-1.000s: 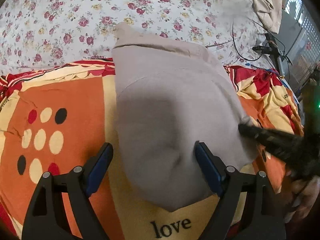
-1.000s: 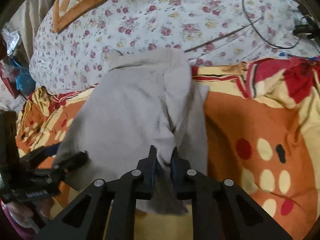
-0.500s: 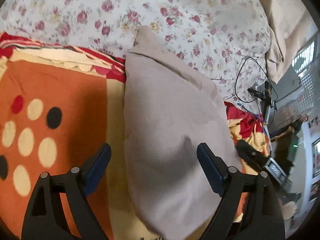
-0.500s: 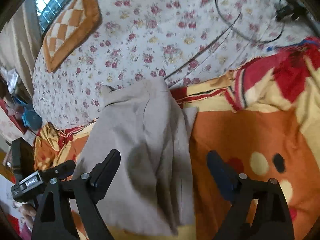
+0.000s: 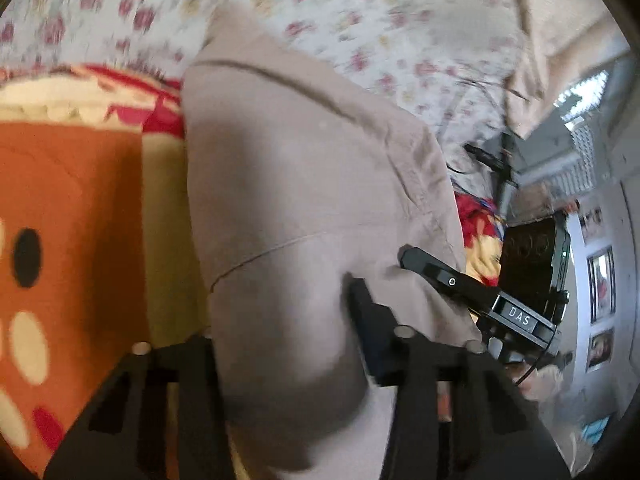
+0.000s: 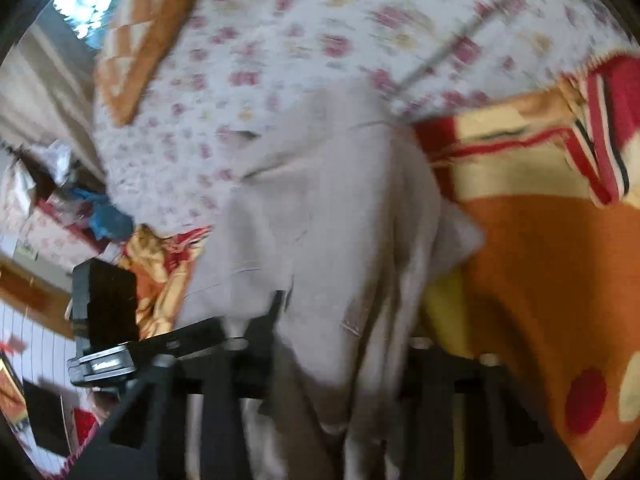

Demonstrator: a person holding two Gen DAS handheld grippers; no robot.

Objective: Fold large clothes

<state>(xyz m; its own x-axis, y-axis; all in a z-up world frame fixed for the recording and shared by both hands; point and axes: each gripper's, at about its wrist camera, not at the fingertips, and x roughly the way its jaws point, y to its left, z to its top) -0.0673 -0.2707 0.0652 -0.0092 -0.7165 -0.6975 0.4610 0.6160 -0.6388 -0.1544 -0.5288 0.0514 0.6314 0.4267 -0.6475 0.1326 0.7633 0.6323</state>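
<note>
A: How is the one beige garment [image 5: 304, 208] lying?

B: Lengthwise on the bed's orange blanket [image 5: 80, 200], pointing away toward the flowered sheet [image 6: 320, 40].

A: The tongs?

B: Left tongs [image 5: 280, 344] and right tongs [image 6: 344, 344] are both closing around its near fabric.

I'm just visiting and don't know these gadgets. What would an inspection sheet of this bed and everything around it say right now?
Surface: bed with a floral sheet and an orange spotted blanket over the near part.
Job's things: beige garment, partly folded, lying across blanket and sheet.
Clutter: orange checked cushion on the sheet; piled items beside the bed, too blurred to name.
Grippers: left gripper and right gripper both closing, with garment cloth bunched between the fingers of each.
Cables: dark cable trailing over the sheet.
Surroundings: bright window, pictures on a wall.
</note>
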